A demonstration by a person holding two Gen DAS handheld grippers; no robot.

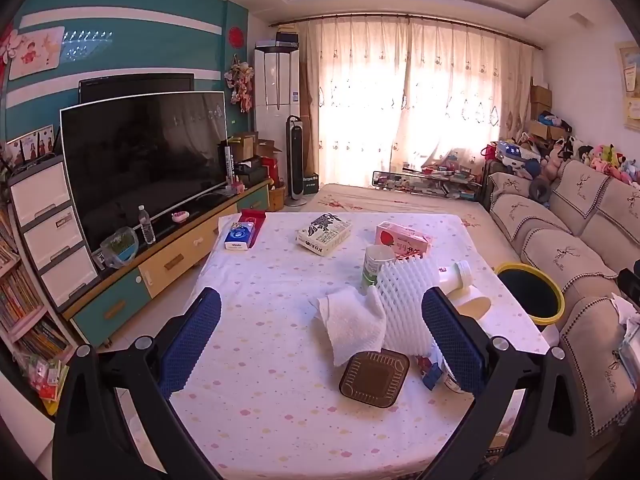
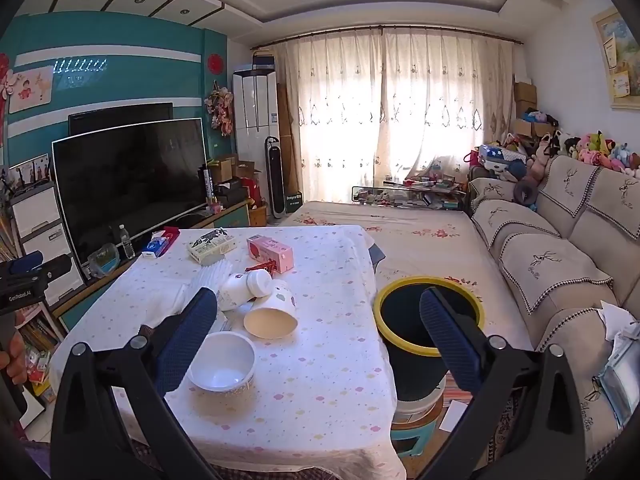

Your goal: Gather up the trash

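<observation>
Trash is scattered on the table draped in a white dotted cloth (image 1: 260, 400), and none of it is grasped. The left gripper (image 1: 320, 336) is held with its blue-padded fingers (image 1: 192, 340) spread wide above a white folded paper towel (image 1: 352, 328), a brown square plastic tray (image 1: 374, 378) and a white foam fruit net (image 1: 404, 300). The right gripper (image 2: 316, 336) is likewise spread and empty, its left finger (image 2: 188, 340) just beside a white paper bowl (image 2: 222, 368). Beyond lie a tipped paper cup (image 2: 272, 314), a white plastic bottle on its side (image 2: 244, 286) and a pink carton (image 2: 270, 253). A black bin with a yellow rim (image 2: 400, 292) is seen beside the table's right edge.
</observation>
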